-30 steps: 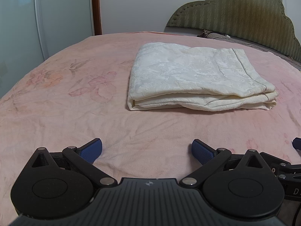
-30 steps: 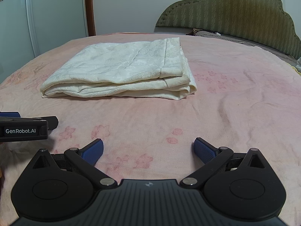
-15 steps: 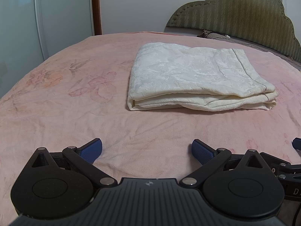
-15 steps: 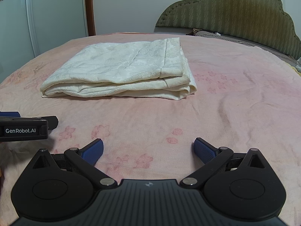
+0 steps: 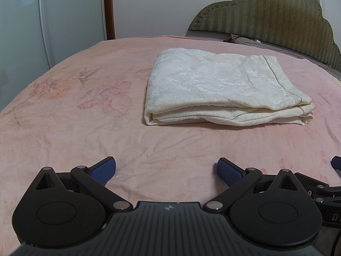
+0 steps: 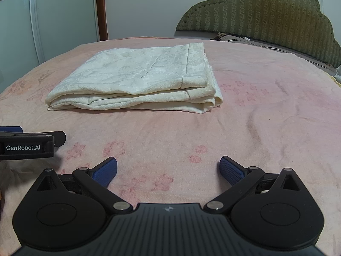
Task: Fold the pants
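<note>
Resting low on the bedspread (image 5: 64,128), both the left gripper (image 5: 166,168) and right gripper (image 6: 168,167) stand apart and empty; the pants (image 5: 215,87) (at 12 o'clock) look folded, so only gentle smoothing seems needed.

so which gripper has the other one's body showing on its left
The right gripper: the left gripper's labelled black body shows on the left there.

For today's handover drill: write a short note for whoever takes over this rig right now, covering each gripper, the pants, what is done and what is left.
Left gripper: open, empty, low over the bed.
Right gripper: open, empty, beside the left.
Pants: folded into a flat stack on the bed, ahead of both grippers, untouched.
Done: the folding looks complete.
Left: probably nothing, perhaps neaten the loose right edge.
</note>
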